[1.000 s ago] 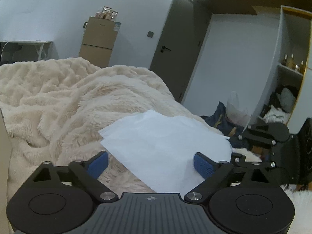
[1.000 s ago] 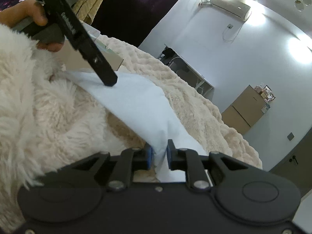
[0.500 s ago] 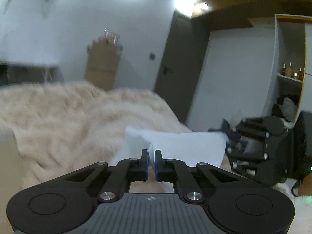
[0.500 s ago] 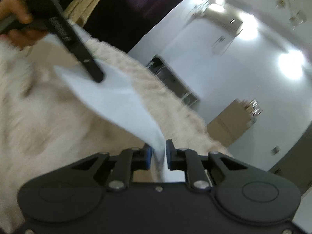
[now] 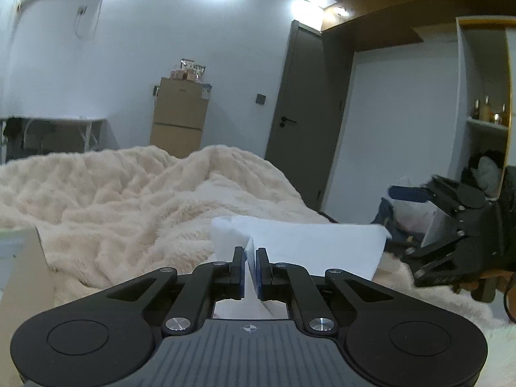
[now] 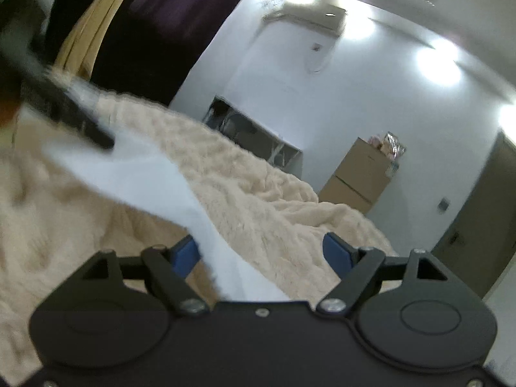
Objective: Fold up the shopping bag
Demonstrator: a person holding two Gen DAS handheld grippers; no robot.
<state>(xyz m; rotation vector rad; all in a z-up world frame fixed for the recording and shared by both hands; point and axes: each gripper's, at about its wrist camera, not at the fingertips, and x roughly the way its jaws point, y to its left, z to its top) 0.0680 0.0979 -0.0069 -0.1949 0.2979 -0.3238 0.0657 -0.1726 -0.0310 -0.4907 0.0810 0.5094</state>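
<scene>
The white shopping bag (image 5: 309,245) lies partly lifted over the fluffy cream blanket (image 5: 129,200). My left gripper (image 5: 249,266) is shut on the bag's near corner, with the white sheet pinched between its blue pads. In the right wrist view the bag (image 6: 151,177) runs from the blurred left gripper (image 6: 74,119) at upper left down past the left pad. My right gripper (image 6: 260,253) has its jaws opening wide; the bag's edge hangs loose beside the left pad (image 6: 183,254), not pressed. The right gripper (image 5: 451,222) also shows at the right of the left wrist view.
A cardboard box edge (image 5: 22,258) stands at the near left. Beyond the bed are a brown cabinet (image 5: 179,119), a desk (image 5: 54,129), a dark door (image 5: 300,113) and shelves (image 5: 487,122). Bags and clutter (image 5: 406,213) sit on the floor at right.
The left gripper went from wide open to shut on the bag's corner and lifted it. The right gripper, earlier shut on the bag's edge, has sprung open, risen and rolled.
</scene>
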